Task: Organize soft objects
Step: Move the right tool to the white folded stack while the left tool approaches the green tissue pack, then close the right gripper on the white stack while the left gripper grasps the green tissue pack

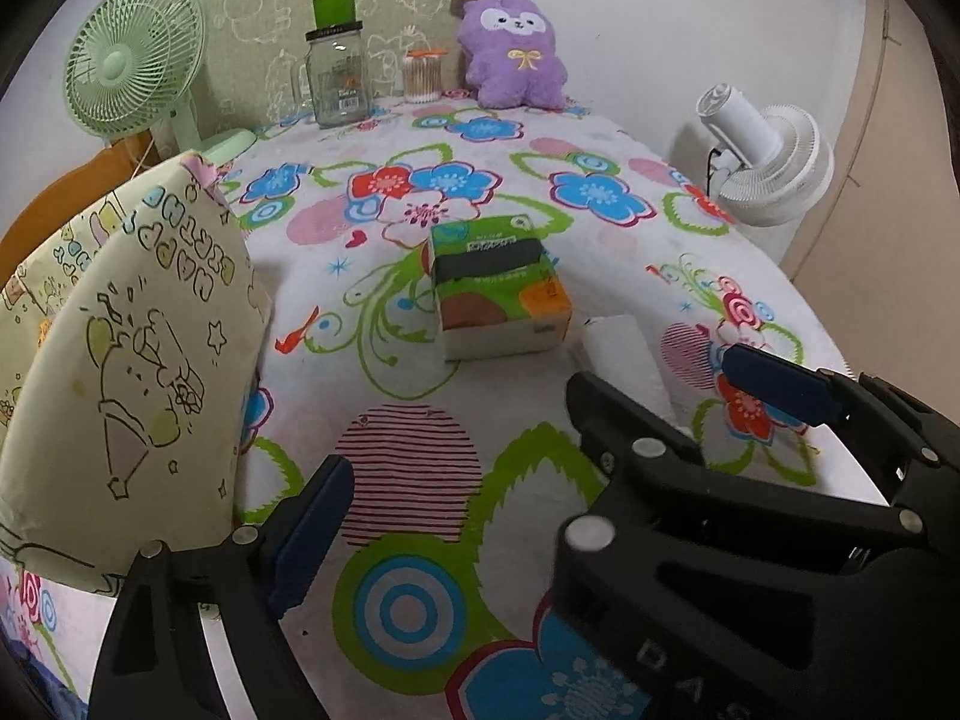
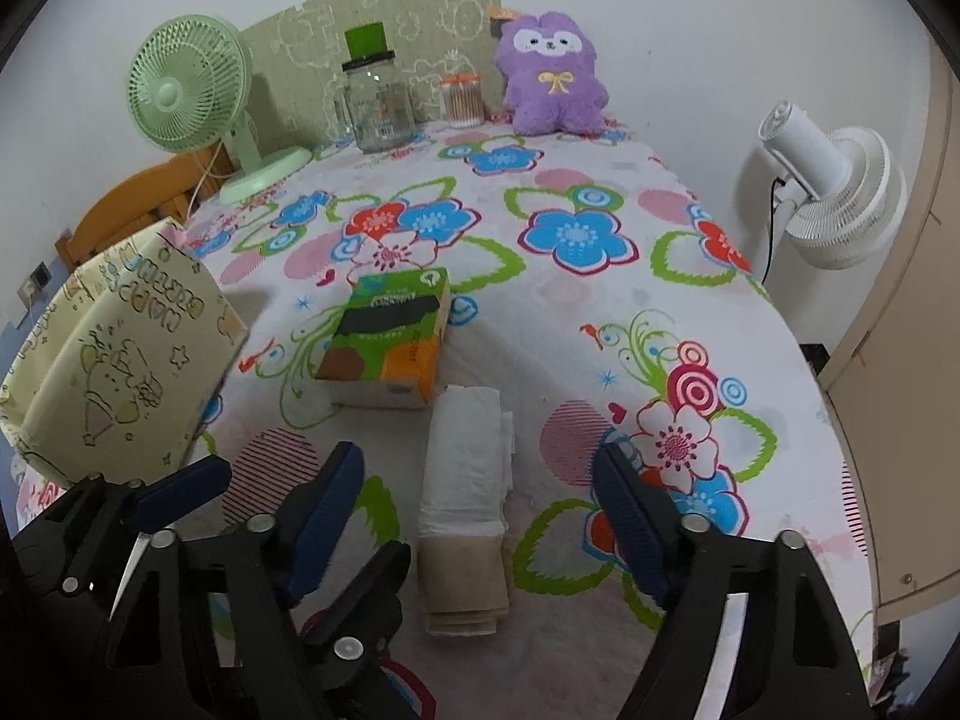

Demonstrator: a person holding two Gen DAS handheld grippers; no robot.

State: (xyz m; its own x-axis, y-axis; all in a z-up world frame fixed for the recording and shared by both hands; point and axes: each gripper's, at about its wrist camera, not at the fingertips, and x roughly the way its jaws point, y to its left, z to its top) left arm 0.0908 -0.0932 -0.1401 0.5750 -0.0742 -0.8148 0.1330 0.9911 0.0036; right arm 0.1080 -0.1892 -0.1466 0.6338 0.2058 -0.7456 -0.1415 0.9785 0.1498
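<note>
Folded tissue stack [image 2: 465, 498] is lying on the floral cloth [image 2: 570, 312] at 12 o'clock between the right gripper [image 2: 480, 516] fingers, which are spread, not touching it. Left gripper [image 1: 534, 414] is also gaping, empty, tissue pack [image 1: 498, 288] at its 12. Pack's label is unreadable; "DAS" is showing, cut off.

**Room condition: small, evenly lit**

Plain white walls [image 2: 660, 12] all round. The surface carries a flower-print cloth [image 2: 540, 300]. A pale green patterned board [image 2: 420, 6] leans against the back wall. A white fan [image 2: 840, 180] stands right, beside a beige door [image 2: 900, 300]. An orange wooden chair [image 2: 138, 204] sits left.
</note>
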